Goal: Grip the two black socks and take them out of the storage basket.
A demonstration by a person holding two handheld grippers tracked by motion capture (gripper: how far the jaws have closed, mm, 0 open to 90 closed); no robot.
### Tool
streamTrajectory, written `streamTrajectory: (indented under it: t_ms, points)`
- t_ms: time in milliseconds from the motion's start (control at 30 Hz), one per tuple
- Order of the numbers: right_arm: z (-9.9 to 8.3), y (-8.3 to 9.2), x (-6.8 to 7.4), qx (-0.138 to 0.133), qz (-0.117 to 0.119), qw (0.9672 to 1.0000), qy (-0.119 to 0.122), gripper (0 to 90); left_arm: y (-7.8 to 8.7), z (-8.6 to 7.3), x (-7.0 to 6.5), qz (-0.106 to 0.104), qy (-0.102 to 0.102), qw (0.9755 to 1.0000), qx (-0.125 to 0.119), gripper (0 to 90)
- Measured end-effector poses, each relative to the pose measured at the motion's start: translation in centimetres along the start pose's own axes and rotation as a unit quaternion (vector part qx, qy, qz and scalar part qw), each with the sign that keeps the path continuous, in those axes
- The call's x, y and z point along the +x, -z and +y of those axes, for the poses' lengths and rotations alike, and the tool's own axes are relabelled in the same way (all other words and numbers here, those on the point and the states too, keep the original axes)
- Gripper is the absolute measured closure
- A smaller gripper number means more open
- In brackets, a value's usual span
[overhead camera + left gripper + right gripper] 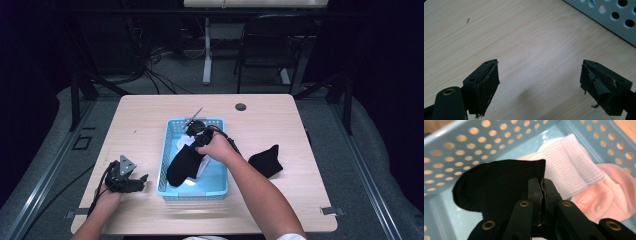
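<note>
A: Start with the biggest thing.

B: The wooden surface point(150, 115), pale, with a small round grommet hole point(240, 107) near its far edge at about one o'clock from the middle. Beyond it, on the floor at twelve o'clock, stand a dark chair point(270, 40) and a white table leg point(207, 50), with cables trailing at eleven.

A: And on the surface?

B: A blue perforated basket point(167, 150) sits at the centre. A black sock point(184, 162) hangs down into it, pinched at its top by the right gripper point(196, 135) — in the right gripper view the jaws are pressed together on the sock's edge point(499, 185). Under it in the basket point(454, 147) lie a white ribbed sock point(571, 167) and, at three o'clock from that, a pink sock point(611, 192); the black one covers part of the white.

A: Anything outside the basket?

B: A second black sock point(266, 161) lies flat on the surface at three o'clock from the basket, near the right forearm point(260, 195), which crosses the basket's near right corner.

A: The other hand?

B: The left gripper point(142, 178) rests low at eight o'clock, just beside the basket's left wall. In the left gripper view its jaws stand wide apart, holding nothing — bare wood between them, with the basket's wall point(609, 20) at one o'clock. The pads point(486, 90) look worn and frayed.
</note>
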State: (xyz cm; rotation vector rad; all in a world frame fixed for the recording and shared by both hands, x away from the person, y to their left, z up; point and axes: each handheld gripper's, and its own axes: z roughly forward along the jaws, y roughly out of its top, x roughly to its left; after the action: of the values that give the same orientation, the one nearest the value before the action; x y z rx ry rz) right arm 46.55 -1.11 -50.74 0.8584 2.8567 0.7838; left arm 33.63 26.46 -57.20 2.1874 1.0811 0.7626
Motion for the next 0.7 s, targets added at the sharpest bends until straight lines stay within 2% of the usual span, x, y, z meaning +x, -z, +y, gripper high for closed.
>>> streamTrajectory:
  t_ms: [333,567,600,700]
  points:
    - [0.0,2.4,1.8,-0.037,0.015,0.9989,0.025,87.6,0.0,0.0,0.0,0.001,0.001,1.0,0.001,15.6]
    - [0.0,5.1,3.6,-0.062,0.015,0.9969,0.047,87.8,0.0,0.0,-0.1,0.001,0.001,1.0,0.001,15.6]
    - [0.1,5.9,4.0,-0.071,0.012,0.996,0.054,87.8,0.0,0.0,-0.1,0.001,0.001,1.0,0.001,15.6]
    - [0.1,6.8,4.6,-0.081,0.012,0.9951,0.055,87.9,-0.1,0.0,0.0,0.001,0.0,1.0,0.002,15.6]
